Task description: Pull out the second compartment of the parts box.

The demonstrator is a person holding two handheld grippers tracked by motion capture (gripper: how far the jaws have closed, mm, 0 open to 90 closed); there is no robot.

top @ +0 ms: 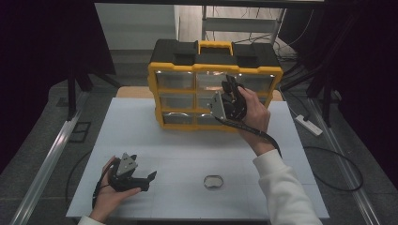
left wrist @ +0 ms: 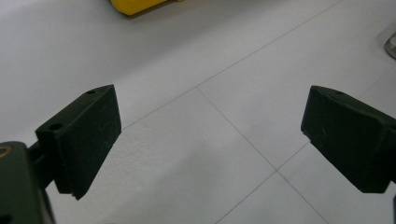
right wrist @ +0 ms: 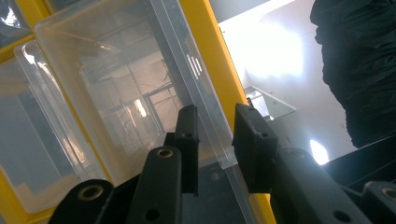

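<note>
1. Right gripper is up at the front of the yellow organizer, at its top row. In the right gripper view the jaws are narrowed around the edge of a clear plastic drawer, one jaw on each side of the drawer's wall. It looks like a pinch on that edge, but I honestly can't tell if the pads are really pressing on it.
2. That drawer sits tilted across the right gripper view, next to the yellow frame, with more clear drawers beside it.
3. The right hand wraps the gripper body, white sleeve trailing back to the near edge, cable hanging off below the wrist.
4. Left gripper is down at the near-left of the white table, resting low in the left hand. Jaws wide apart, just bare tabletop between them.
5. A small ring-shaped thing lies on the table near the front edge, right of the left gripper and well apart from the organizer.
</note>
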